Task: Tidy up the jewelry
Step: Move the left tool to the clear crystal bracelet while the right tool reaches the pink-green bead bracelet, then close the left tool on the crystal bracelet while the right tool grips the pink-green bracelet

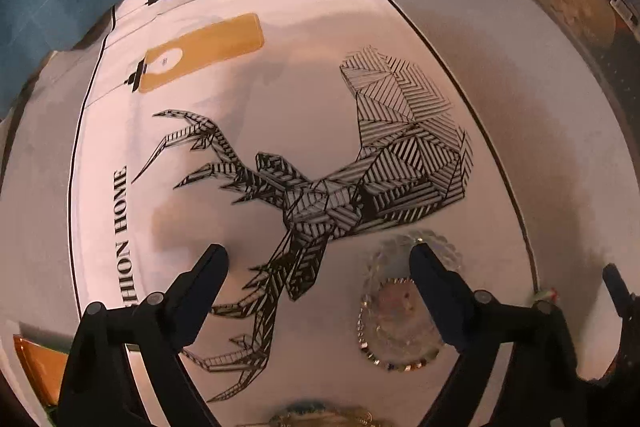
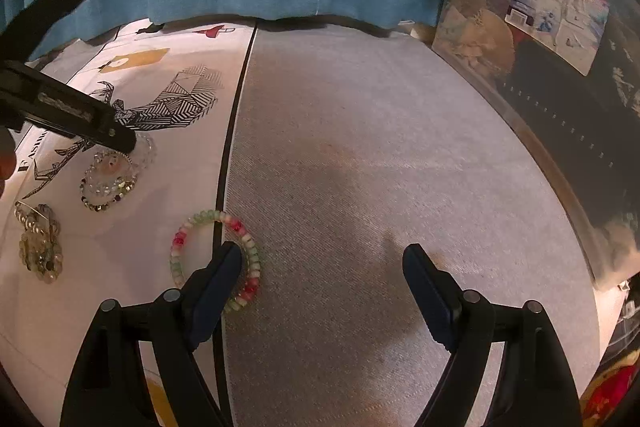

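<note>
While both jaws stand apart, left hand-held gripper straddles clear bead bracelets; right hand-held gripper overlaps the red-green bracelet. Risk: stacked loops snagging together.

My right gripper hangs with jaws wide over the grey cloth, its left finger (the near one) overlapping the pink-green bracelet; my left gripper touches the clear bracelets.

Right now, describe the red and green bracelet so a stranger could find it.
Find the white deer-print cloth beside the grey mat. The red, white and green beaded bracelet straddles the cloth's black border; neighbouring bracelets are clear or pale.
</note>
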`<state>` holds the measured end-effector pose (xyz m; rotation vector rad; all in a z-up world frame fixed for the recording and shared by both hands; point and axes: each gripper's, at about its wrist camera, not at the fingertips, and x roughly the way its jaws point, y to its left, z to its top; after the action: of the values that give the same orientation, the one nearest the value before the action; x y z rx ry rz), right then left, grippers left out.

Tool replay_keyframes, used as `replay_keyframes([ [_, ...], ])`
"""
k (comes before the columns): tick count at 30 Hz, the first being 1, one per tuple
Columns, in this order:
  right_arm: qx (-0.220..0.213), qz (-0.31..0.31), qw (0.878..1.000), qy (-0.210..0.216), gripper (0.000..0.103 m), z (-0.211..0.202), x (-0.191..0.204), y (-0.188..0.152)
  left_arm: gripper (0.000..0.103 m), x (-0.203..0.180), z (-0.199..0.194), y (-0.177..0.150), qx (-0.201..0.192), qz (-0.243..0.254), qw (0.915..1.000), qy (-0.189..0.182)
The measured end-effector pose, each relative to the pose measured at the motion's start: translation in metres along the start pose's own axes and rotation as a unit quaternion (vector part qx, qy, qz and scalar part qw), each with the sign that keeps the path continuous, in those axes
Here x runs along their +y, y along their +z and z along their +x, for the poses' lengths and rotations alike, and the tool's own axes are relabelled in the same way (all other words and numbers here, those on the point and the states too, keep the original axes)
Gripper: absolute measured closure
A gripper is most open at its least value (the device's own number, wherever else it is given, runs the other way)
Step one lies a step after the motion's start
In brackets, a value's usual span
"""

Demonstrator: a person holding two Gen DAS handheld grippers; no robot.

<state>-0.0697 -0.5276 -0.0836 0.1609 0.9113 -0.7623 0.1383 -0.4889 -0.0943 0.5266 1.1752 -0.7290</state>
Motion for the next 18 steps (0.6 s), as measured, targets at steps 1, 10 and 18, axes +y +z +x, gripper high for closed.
replay_keyframes([
  [1, -0.001, -0.003, 1.000, -0.002, 0.020, 0.000, 0.001, 0.001, 0.023, 0.000, 0.000, 0.001, 0.001, -0.002, 1.0000, 0.001],
  [10, -0.020, -0.038, 0.994, 0.096, 0.097, -0.016, 0.025, 0.000, 0.098, -0.002, -0.033, -0.006, -0.019, 0.006, 0.9989, -0.042],
  [18, -0.077, -0.006, 0.993, 0.087, 0.097, -0.078, 0.004, 0.007, 0.098, 0.017, -0.116, -0.034, -0.091, -0.014, 0.9931, -0.073],
])
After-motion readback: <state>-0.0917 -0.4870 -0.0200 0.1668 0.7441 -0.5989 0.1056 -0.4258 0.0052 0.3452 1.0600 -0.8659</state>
